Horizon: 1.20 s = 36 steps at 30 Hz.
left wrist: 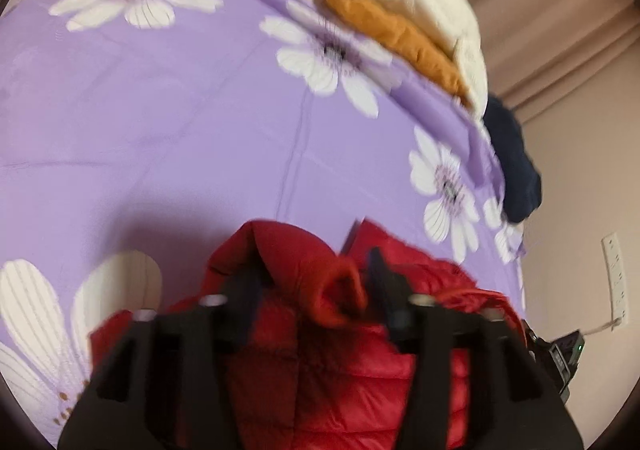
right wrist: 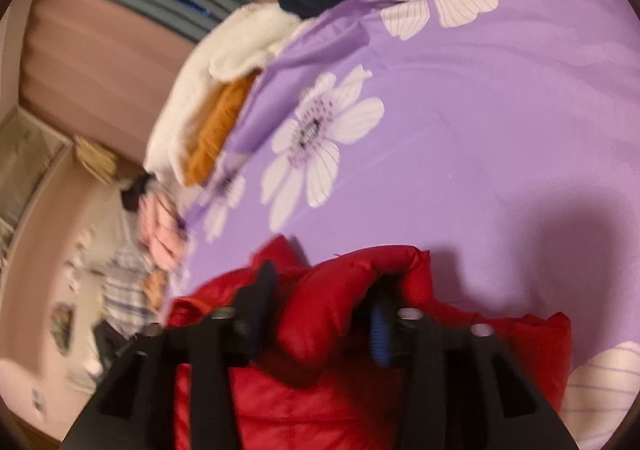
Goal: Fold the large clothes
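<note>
Each claw grips a bunched fold of the red puffer jacket (left wrist: 340, 350): left claw (left wrist: 316, 282), right claw (right wrist: 324, 298). The jacket lies at 6 o'clock on the purple flowered bedsheet (left wrist: 180, 122); a cream-and-mustard garment (left wrist: 404, 10) sits at 1 o'clock.

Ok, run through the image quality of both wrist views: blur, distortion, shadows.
Left wrist view: motion-blurred throughout, the fisheye bulges the purple bedspread and darkens the corners, and a soft shadow lies beyond the red jacket between the left claw's fingers. Right wrist view: smeared worst along the left edge, with a broad shadow on the bedspread to the right of the right claw.
</note>
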Available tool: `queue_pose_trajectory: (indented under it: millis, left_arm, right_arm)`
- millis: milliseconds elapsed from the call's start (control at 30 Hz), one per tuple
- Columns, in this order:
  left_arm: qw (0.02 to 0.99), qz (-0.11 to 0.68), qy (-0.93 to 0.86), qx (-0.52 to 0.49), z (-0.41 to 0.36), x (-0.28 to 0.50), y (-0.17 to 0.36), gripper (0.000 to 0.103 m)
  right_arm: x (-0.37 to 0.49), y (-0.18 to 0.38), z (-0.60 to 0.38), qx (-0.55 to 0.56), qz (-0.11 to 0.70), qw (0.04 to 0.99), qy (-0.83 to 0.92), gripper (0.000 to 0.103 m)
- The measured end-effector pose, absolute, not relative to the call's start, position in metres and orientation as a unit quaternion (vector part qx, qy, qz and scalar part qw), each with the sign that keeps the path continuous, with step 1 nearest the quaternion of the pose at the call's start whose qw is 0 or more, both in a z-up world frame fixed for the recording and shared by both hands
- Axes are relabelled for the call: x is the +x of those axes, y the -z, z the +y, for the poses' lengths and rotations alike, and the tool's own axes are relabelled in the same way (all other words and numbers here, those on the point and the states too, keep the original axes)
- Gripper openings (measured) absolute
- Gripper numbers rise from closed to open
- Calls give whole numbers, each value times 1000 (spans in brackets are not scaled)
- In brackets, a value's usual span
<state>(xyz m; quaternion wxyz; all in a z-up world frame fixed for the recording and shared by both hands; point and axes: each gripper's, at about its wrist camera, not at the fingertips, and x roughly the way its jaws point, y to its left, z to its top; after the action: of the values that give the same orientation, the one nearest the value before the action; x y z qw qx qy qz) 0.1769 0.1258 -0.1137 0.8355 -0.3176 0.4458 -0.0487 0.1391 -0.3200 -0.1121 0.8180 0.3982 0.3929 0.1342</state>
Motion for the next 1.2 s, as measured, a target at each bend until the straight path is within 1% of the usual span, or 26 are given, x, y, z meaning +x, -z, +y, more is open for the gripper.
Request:
queue_pose_trajectory:
  millis: [33,67,200,333,433,633,733,767,800,867,967,1100,1200]
  left_arm:
    - [844,434,33,-313,130,173,106,88]
    - [857,416,3,-303,136,167,96,96]
    - [867,399,-2,-299,146,152,76,96]
    - [888,391,-3,-244,135,131,57,96]
    - [898,391,12,-199,112,111,46,96]
    - [914,386,42,-119,62,70,50,96]
    - [923,370,56,-87,39,47,59,93]
    - [925,366,60,-75,32,41,65,88]
    - [927,364,63,-62,26,37,71,80]
    - [924,374,68,-37,14,35,87,72]
    - [917,393,67,-12,6,38,111,71]
    - [910,408,72,-17,10,45,123,73]
    - [908,412,74,-12,8,47,129,73]
  right_arm:
    - [137,106,-322,399,384,823,-125,64]
    - [134,101,-324,393,377,831,-114,65]
    - [122,75,-327,362,352,859,-89,65]
    - [108,53,-313,309,335,886,-89,65]
    - [93,40,-284,233,335,908,-97,65]
    - [59,48,-233,127,326,930,-114,65]
    - [46,64,-215,108,314,935,-122,65]
    - [44,68,-210,99,313,937,-119,65]
    - [44,75,-205,84,315,939,-114,65]
    - [46,86,-197,63,322,938,-110,65]
    - [51,104,-193,42,336,935,-108,65]
    - [49,116,-187,12,343,934,-101,65]
    - [52,120,-188,17,352,930,-102,65]
